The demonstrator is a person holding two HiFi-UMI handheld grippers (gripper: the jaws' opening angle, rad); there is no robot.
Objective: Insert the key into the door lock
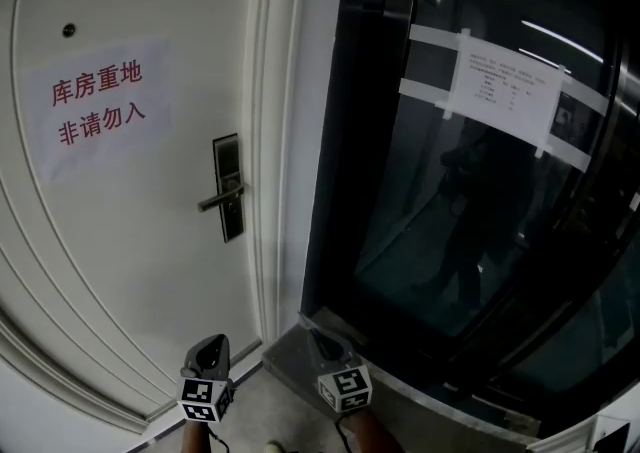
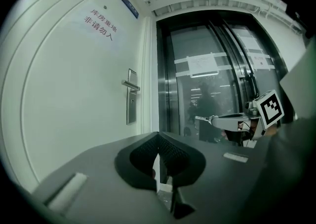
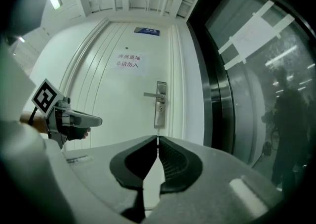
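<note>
The white door (image 1: 120, 241) carries a dark lock plate (image 1: 228, 186) with a lever handle; the plate also shows in the right gripper view (image 3: 159, 104) and the left gripper view (image 2: 131, 102). My right gripper (image 3: 157, 139) is shut on a thin key whose edge shows at its tips (image 3: 157, 137). In the left gripper view the key (image 2: 203, 117) sticks out of that gripper (image 2: 217, 119). My left gripper (image 2: 158, 136) is shut with nothing in it. Both grippers (image 1: 208, 346) (image 1: 330, 341) point level, well short of the door, the left one (image 3: 98, 119) nearer it.
A paper sign with red characters (image 1: 98, 106) hangs on the door. Right of the white door frame (image 1: 285, 141) stands a dark glass door (image 1: 480, 221) with a taped notice (image 1: 505, 86); a person is reflected in it. A grey sill (image 1: 295, 361) lies below.
</note>
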